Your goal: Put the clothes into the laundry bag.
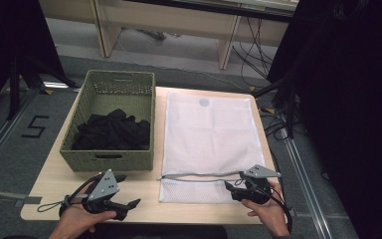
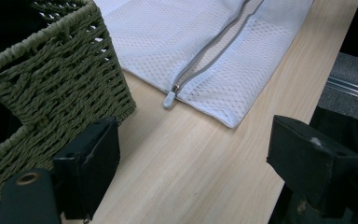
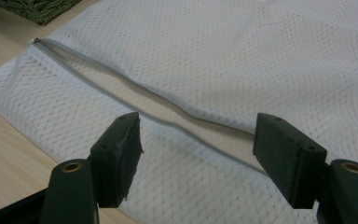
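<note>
A white mesh laundry bag lies flat on the right half of the wooden table. Its grey zipper runs across near the front edge. The zipper gapes open, and its pull sits at the end nearest the basket. A green woven basket on the left holds black clothes. My left gripper is open over bare table in front of the basket, its jaws wide apart. My right gripper is open just above the bag's zipper, with nothing between its jaws.
The basket's front corner stands close beside the left gripper's jaw. The table's right edge lies just past the bag. Beyond the table are grey floor, cables and wooden furniture legs.
</note>
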`<state>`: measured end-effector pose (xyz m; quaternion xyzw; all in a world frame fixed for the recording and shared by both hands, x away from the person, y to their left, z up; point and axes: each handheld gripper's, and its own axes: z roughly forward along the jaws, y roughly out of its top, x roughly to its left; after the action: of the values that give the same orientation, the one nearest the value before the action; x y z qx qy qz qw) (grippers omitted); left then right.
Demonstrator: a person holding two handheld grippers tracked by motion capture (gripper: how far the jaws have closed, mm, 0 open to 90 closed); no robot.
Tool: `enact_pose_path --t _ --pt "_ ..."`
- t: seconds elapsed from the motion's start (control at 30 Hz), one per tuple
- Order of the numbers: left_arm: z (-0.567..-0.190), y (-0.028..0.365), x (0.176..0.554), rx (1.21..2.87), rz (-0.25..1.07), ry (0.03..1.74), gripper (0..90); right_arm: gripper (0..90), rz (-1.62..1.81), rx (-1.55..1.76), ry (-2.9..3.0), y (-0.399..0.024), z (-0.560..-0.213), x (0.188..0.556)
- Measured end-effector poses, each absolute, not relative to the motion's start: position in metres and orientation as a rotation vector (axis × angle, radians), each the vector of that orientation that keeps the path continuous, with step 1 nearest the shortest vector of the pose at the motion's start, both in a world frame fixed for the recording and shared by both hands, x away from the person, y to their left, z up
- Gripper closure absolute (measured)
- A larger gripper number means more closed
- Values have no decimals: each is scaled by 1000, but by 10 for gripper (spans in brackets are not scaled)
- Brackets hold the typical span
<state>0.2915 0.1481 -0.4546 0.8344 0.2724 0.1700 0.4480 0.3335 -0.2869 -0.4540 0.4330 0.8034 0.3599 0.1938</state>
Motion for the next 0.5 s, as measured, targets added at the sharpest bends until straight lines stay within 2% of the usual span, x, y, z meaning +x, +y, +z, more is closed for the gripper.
enact_pose_path --t 0.5 --pt "-456 146 292 2080 415 672 157 296 932 1129 2291 -288 -460 341"
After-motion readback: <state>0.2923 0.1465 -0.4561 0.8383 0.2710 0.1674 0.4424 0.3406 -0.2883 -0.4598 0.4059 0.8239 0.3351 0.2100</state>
